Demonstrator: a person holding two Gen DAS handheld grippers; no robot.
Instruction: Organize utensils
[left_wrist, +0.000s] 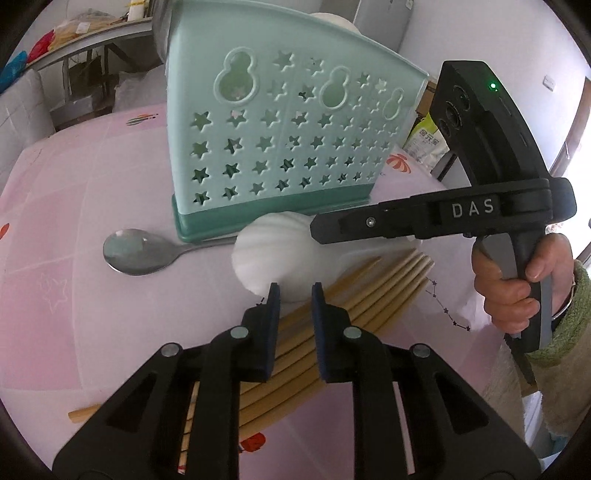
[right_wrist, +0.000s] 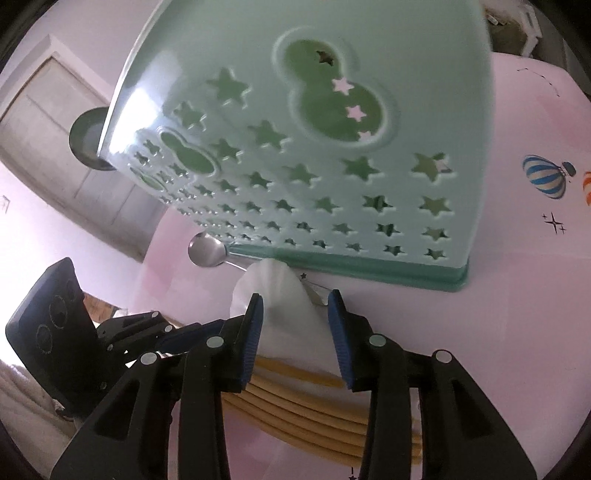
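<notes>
Nearest the left wrist lens: left gripper, blue pads facing each other across a narrow gap, nothing pinched. Its fingertips hang over a fanned bundle of wooden chopsticks lying flat on the pink patterned tablecloth. Whether the pads touch the sticks cannot be told.

Left to right in that view:
- Metal spoon, bowl up, flat on the cloth; its handle runs toward the foot of the holder.
- White ridged object, soft-looking, resting over the far ends of the chopsticks, just in front of the holder's base. What it is cannot be told.
- Mint-green utensil holder, upright, walls pierced with star cut-outs and three gourd-shaped openings, darker green base. No utensils visible inside.
- Right gripper, black body marked DAS, reaching in from the right with its tip over the white object; a hand in a green fuzzy sleeve holds its grip.

Right wrist view, left to right: the left gripper's black body at the lower left edge; spoon bowl peeking beside the holder's corner; right gripper's blue pads moderately apart, straddling the white object from above, no clear press on it; chopsticks below and between the fingers; holder filling the upper frame; balloon print on the cloth at far right.
</notes>
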